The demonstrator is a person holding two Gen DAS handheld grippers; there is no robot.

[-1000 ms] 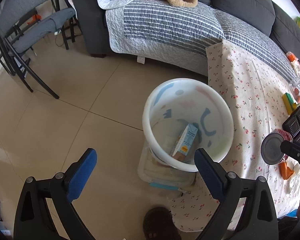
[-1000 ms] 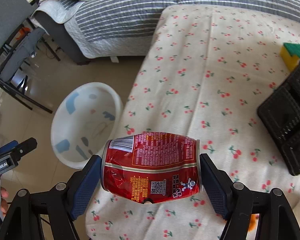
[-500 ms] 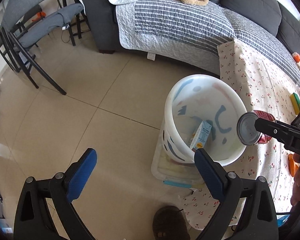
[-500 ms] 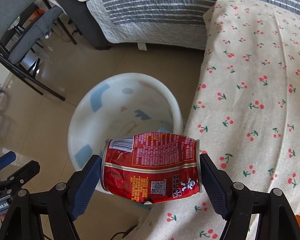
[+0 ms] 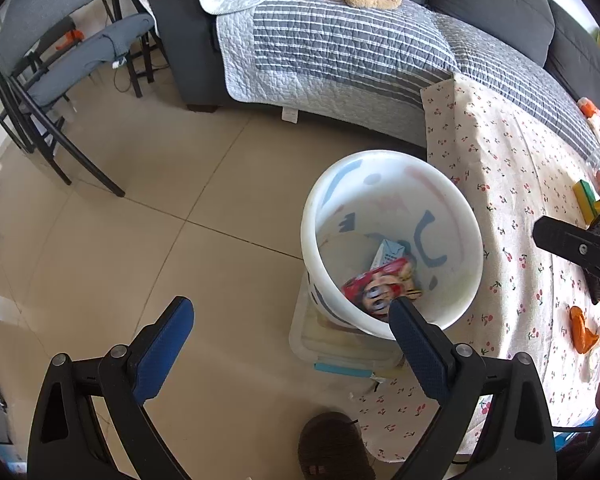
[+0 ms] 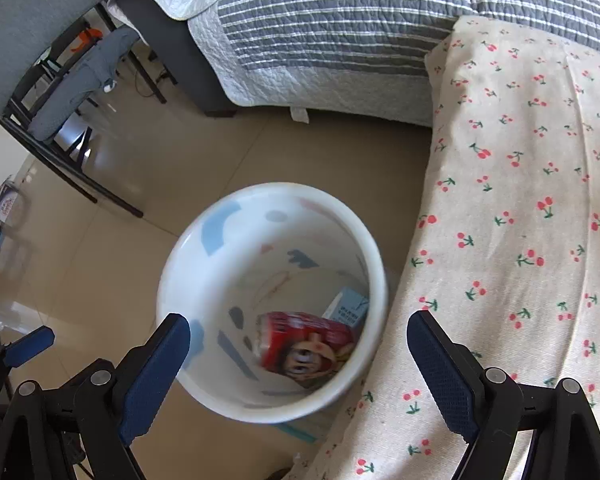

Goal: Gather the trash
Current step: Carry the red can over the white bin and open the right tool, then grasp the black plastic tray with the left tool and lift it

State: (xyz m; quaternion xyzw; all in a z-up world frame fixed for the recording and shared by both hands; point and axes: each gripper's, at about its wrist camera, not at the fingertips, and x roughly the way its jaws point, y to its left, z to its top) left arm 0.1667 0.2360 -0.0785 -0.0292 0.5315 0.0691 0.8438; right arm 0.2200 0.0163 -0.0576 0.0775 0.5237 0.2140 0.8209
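Now, working from your left: your left tool [image 5: 286, 330] hangs over the floor [image 5: 120, 264] with its jaws wide and nothing between them, so keep it clear of the bin's rim. The white bin [image 6: 374, 272] stands on the floor just beside the worktop [image 6: 520, 208] with its cherry-print cloth. Inside it lies the red can [image 6: 306, 346], blurred, next to a small blue carton [image 6: 348, 308] already in there. Your right tool [image 6: 298, 354] sits above the bin's mouth; its jaws have just been opening and now stand wide, with nothing between the pads, so the can is out of your grip and inside the bin.

To finish this step well, hold those jaws wide and lift straight away from the mouth, so that neither finger clips the rim and tips the bin. More to your right on the cloth, an orange scrap [image 5: 582, 330] looks like likely trash still to collect.
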